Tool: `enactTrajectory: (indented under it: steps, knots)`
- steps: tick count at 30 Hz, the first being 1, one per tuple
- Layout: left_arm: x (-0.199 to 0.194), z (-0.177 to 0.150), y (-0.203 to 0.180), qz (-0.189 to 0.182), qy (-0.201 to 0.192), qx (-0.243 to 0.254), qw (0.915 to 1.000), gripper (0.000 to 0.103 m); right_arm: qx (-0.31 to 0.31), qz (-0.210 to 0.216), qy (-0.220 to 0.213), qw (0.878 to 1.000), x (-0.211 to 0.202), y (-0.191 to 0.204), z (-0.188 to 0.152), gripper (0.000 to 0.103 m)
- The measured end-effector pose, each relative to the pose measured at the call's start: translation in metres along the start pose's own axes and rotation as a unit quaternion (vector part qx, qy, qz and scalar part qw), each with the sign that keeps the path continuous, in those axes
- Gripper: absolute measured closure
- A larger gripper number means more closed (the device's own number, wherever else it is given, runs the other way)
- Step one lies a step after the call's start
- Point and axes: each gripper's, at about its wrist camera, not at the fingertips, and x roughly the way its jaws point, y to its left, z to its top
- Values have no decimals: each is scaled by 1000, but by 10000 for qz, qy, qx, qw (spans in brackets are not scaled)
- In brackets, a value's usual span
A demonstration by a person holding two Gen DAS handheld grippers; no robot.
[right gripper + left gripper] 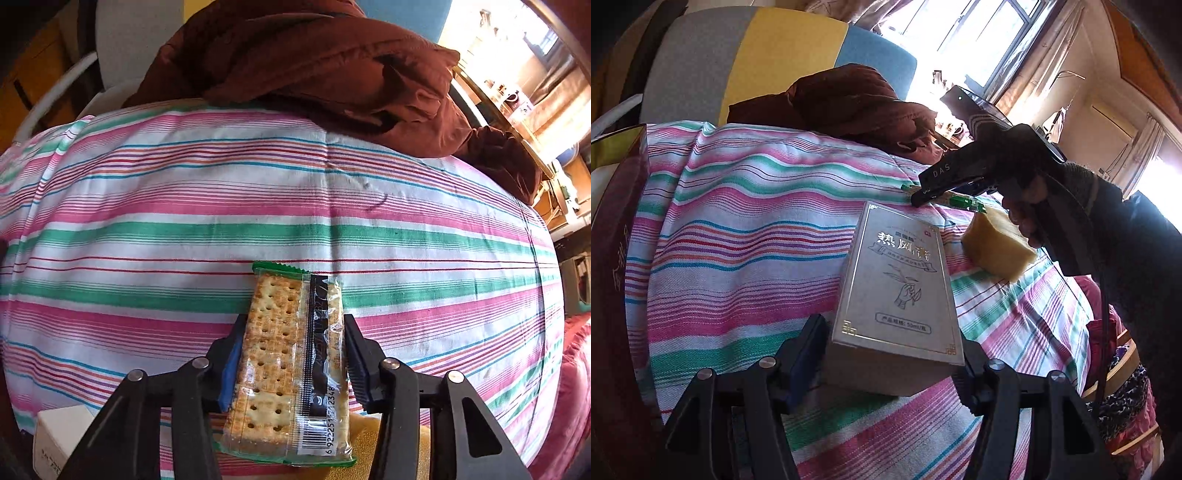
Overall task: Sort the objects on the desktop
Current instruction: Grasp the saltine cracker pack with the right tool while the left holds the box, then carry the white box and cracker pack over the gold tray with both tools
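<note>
The left gripper (892, 354), black with blue-padded fingers at the bottom of the left wrist view, is clamped on a silver-grey rectangular cardboard box (895, 291) printed with dark Chinese characters and a line drawing of a hand. The box sits at lower centre of that frame, over a cloth striped in pink, green, white and blue (746, 229) that covers the surface.

Just right of the box, at centre right, a pale yellow sponge block (997, 245) rests on the striped cloth. Above it, the right gripper (925, 194) enters from the right, held by a person's hand (1025, 214) in a dark sleeve. In the right wrist view this gripper (293, 350) is closed on a clear, green-edged plastic packet of square crackers (288, 365) with a barcode at its near end; the packet lies lengthwise between the fingers at lower centre of the frame, above the cloth.

A crumpled dark brown-red garment (332, 66) lies along the far edge of the cloth, at top centre in both views. A dark red carton with gold lettering (617, 236) stands at the left edge of the left wrist view. A small white box (59, 435) shows in the lower left corner of the right wrist view.
</note>
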Motion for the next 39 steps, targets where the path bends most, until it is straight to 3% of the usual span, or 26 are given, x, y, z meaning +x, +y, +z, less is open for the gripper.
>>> enactTrajectory:
  steps: [15,22,27,33,39]
  knots:
    - [1,1,1,-4,5,-12,10000,39,-255,1001,-632,9926,-42,36,-78,55]
    - [-3,2,0,6,41,4,10000,39,-324,922,-1017,9900,-64,37,-122,55]
    - [-10,1,-18,423,22,560,9975,39,-863,705,-1383,9841,-73,59,-140,54]
    - [-5,8,-27,623,153,860,9942,39,-1329,629,-1446,9785,-65,66,-151,54]
    - [-3,8,-28,708,151,919,9931,46,-1449,700,-1445,9763,-62,73,-152,52]
